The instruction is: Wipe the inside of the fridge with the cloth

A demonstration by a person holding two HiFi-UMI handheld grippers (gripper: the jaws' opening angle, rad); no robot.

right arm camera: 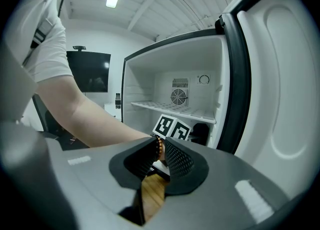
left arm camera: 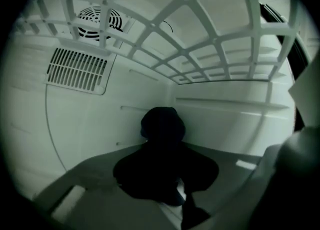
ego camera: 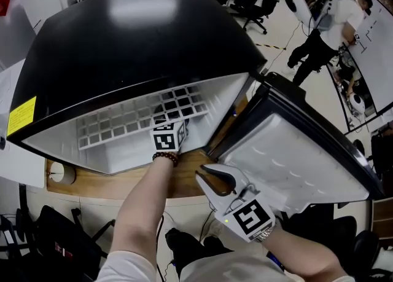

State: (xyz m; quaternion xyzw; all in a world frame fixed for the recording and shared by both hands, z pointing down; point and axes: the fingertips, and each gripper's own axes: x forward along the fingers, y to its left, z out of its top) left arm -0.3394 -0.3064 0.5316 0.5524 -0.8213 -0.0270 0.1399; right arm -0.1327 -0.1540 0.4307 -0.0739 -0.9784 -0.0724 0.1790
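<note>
Two grippers: one works inside the fridge (ego camera: 123, 47), the other waits outside it.
Left gripper (left arm camera: 167, 174): it reaches in below the wire shelf (ego camera: 116, 124), with its jaws clenched on the cloth (left arm camera: 162, 126).
Cloth: a dark bunch sticking out ahead of the jaws, low in the compartment and near the rear corner. We cannot tell whether it touches the wall.
Right gripper (right arm camera: 161, 155): it is held over the wooden table (ego camera: 184, 179) in front of the door (ego camera: 295, 152), jaws pressed together with nothing between them.
Door: wide open, to the right.
Done: we judge access to be complete, since the door is open and the cloth is gripped and inside the compartment.
In hand: we judge that the lower rear area is being wiped.
Left: no view shows which surfaces are clean. We treat the side walls, the floor, the shelf and the space above it as outstanding.
</note>
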